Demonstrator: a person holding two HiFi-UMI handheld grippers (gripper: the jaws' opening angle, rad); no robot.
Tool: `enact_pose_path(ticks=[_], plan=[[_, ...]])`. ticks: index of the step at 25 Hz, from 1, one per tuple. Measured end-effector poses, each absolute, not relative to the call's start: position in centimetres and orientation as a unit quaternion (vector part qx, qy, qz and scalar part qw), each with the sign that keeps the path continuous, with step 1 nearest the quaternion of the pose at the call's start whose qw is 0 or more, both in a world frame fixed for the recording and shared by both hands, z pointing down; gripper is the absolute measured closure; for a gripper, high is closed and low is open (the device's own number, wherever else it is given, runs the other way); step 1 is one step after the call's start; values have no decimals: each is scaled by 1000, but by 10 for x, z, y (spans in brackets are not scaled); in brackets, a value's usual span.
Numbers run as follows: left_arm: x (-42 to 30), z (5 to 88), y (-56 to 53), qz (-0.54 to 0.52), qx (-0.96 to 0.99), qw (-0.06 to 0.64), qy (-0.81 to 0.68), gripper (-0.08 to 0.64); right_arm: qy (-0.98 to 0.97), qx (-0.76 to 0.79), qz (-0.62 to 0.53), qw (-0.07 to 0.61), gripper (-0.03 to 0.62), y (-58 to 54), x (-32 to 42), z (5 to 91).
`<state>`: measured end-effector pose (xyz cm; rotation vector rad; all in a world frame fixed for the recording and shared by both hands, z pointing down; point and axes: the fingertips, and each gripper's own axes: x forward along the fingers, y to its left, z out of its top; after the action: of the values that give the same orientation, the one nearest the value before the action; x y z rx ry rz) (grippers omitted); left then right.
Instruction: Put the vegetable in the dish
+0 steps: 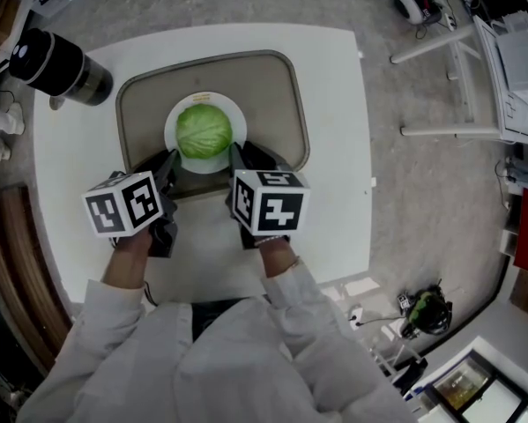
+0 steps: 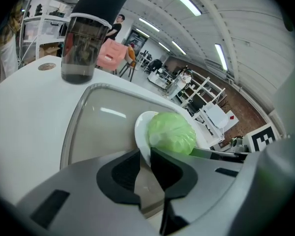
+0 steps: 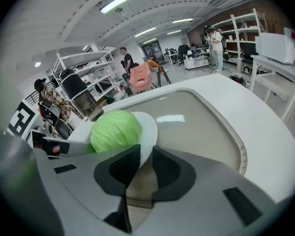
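A green cabbage (image 1: 203, 130) lies on a round white dish (image 1: 238, 120) over a grey tray (image 1: 277, 95). My left gripper (image 1: 170, 159) grips the dish's near-left rim, and my right gripper (image 1: 238, 153) grips its near-right rim. In the left gripper view the dish (image 2: 141, 132) edge runs between the two pads of the left gripper (image 2: 145, 157), with the cabbage (image 2: 172, 132) just beyond. The right gripper view shows the same: the right gripper (image 3: 146, 156) is shut on the dish (image 3: 149, 128) beside the cabbage (image 3: 115, 129). A dark shadow under the dish suggests it hangs slightly above the tray.
The tray rests on a white table (image 1: 334, 192). A dark cylindrical jar with a black lid (image 1: 61, 67) stands at the table's far left corner, beyond the tray (image 2: 103, 127). White frame legs (image 1: 440, 51) and cables lie on the floor to the right.
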<state>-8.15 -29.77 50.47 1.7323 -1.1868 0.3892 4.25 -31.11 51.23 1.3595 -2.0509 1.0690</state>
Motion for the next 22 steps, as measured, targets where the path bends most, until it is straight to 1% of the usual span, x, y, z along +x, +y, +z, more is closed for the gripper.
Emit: enact_pose_path(ticks=[7,15,22], plan=[[-80,508,-298,167,707,488,-485,509,-740,496,382,245,518,-312,43,515],[-81,509,-297,175,711,482,-481,505,-753,495,340,267,512,-313,42,513],[-85,505,-297,191,728,450,-481,502,-756,498,323,277,511,-313,46,507]])
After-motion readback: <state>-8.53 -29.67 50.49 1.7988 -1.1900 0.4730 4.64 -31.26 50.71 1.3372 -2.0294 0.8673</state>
